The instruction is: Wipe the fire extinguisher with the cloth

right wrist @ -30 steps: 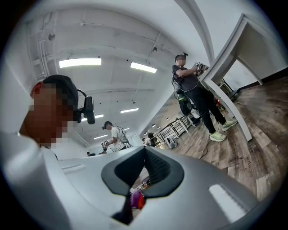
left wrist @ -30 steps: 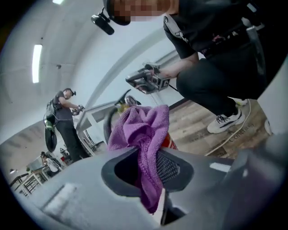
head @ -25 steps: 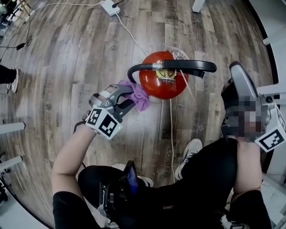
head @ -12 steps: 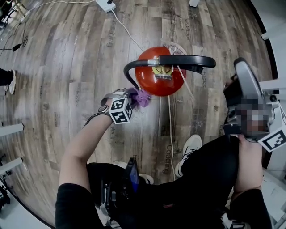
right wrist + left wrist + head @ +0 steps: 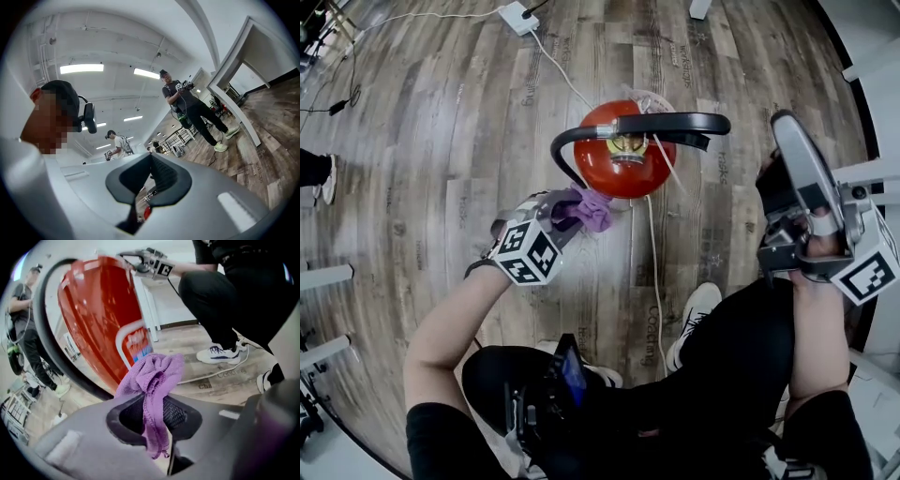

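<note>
A red fire extinguisher (image 5: pixel 623 155) stands upright on the wood floor, its black handle and hose (image 5: pixel 675 123) arching over the top. My left gripper (image 5: pixel 572 208) is shut on a bunched purple cloth (image 5: pixel 592 208), which lies against the extinguisher's lower left side. In the left gripper view the cloth (image 5: pixel 154 380) hangs out of the jaws in front of the red body (image 5: pixel 101 315) and its label. My right gripper (image 5: pixel 792 155) is held up at the right, away from the extinguisher, shut with nothing in it; its view (image 5: pixel 151 180) looks up at the ceiling.
A white cable (image 5: pixel 654 253) runs over the floor from the extinguisher past a white shoe (image 5: pixel 698 319). A power strip (image 5: pixel 519 16) lies at the far end. White desk legs (image 5: pixel 867 66) stand at the right. Other people stand around the room.
My left gripper with the cloth slid up and in along the extinguisher's left side, then came back down and toward me. The right gripper stayed put.
</note>
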Demonstrator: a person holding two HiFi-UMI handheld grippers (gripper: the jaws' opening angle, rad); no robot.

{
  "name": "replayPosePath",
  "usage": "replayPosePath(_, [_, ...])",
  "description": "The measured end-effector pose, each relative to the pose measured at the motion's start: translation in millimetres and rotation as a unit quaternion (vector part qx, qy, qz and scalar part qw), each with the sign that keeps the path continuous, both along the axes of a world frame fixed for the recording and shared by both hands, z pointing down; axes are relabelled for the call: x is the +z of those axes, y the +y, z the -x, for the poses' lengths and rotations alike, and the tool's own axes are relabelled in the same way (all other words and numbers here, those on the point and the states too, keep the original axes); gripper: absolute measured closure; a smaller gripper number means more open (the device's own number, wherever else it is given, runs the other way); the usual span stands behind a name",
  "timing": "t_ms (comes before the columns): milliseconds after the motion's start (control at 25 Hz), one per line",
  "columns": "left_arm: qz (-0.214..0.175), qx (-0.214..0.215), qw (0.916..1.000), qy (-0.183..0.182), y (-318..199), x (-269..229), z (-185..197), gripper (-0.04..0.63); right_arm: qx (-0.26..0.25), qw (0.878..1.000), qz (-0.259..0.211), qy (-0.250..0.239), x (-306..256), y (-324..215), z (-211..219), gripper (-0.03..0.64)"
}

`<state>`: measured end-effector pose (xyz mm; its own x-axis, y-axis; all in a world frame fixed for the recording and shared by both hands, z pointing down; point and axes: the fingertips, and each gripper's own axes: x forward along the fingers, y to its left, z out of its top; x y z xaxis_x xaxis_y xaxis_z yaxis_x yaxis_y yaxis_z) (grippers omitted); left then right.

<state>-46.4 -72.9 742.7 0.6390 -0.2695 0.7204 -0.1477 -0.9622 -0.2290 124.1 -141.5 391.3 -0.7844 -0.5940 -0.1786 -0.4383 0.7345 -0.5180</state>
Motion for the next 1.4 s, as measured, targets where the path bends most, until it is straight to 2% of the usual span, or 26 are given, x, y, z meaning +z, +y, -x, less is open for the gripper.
replayPosePath(120, [-0.062, 0.013, 0.9969, 0.047, 3, -86, -8, 0.52, 0.0, 1.0, 0.002, -0.011, -2, -1, 0, 0.614])
replayPosePath(280, [-0.146, 0.013, 0.9842, 0.099, 3, -188, -17, 0.52, -0.007, 1.0, -0.007, -0.015, -6, 0, 5, 0.614])
replayPosePath(360, [-0.165, 0.016, 0.9803, 0.107, 4, -211, -23, 0.52, -0.005, 1.0, -0.014, -0.018, -9, 0, 4, 0.614])
replayPosePath(480, [-0.174, 0.038, 0.9806, 0.083, 9, -211, -34, 0.52, 0.018, 1.0, -0.012, 0.007, -2, -10, -1, 0.614])
replayPosePath(520, [-0.17, 0.045, 0.9818, 0.072, 12, -206, -36, 0.52, 0.022, 0.999, 0.002, 0.033, 9, -14, -1, 0.614])
replayPosePath(600, [-0.157, 0.057, 0.9842, 0.059, 19, -194, -40, 0.522, 0.008, 0.994, 0.063, 0.089, 38, -17, 2, 0.614])
replayPosePath(640, [-0.154, 0.062, 0.9848, 0.051, 22, -187, -42, 0.522, -0.007, 0.991, 0.099, 0.095, 49, -16, 4, 0.614])
replayPosePath(760, [-0.144, 0.064, 0.9873, 0.022, 19, -161, -42, 0.522, -0.039, 0.981, 0.184, 0.04, 66, -19, 1, 0.614])
replayPosePath(880, [-0.123, 0.064, 0.9903, 0.008, 12, -131, -46, 0.522, -0.02, 0.97, 0.241, -0.024, 76, -33, -12, 0.614])
replayPosePath(960, [-0.105, 0.073, 0.9919, -0.006, 16, -106, -53, 0.522, 0.004, 0.966, 0.255, -0.05, 83, -41, -20, 0.614])
replayPosePath(1000, [-0.083, 0.072, 0.9939, -0.011, 18, -91, -56, 0.522, 0.014, 0.965, 0.256, -0.059, 86, -43, -23, 0.614])
replayPosePath(1080, [-0.013, 0.058, 0.9982, -0.007, 21, -56, -62, 0.525, 0.025, 0.966, 0.249, -0.066, 91, -46, -27, 0.614])
replayPosePath(1160, [0.056, 0.04, 0.9976, -0.01, 26, -18, -64, 0.525, 0.028, 0.967, 0.246, -0.062, 97, -46, -29, 0.614])
replayPosePath(1280, [0.136, -0.008, 0.9905, -0.018, 28, 36, -60, 0.525, 0.025, 0.966, 0.251, -0.059, 106, -43, -27, 0.614])
replayPosePath(1320, [0.167, -0.041, 0.985, -0.013, 25, 53, -56, 0.525, 0.024, 0.965, 0.254, -0.058, 108, -42, -27, 0.614])
replayPosePath(1400, [0.235, -0.116, 0.9652, -0.001, 16, 82, -48, 0.525, 0.022, 0.965, 0.255, -0.054, 110, -42, -27, 0.614])
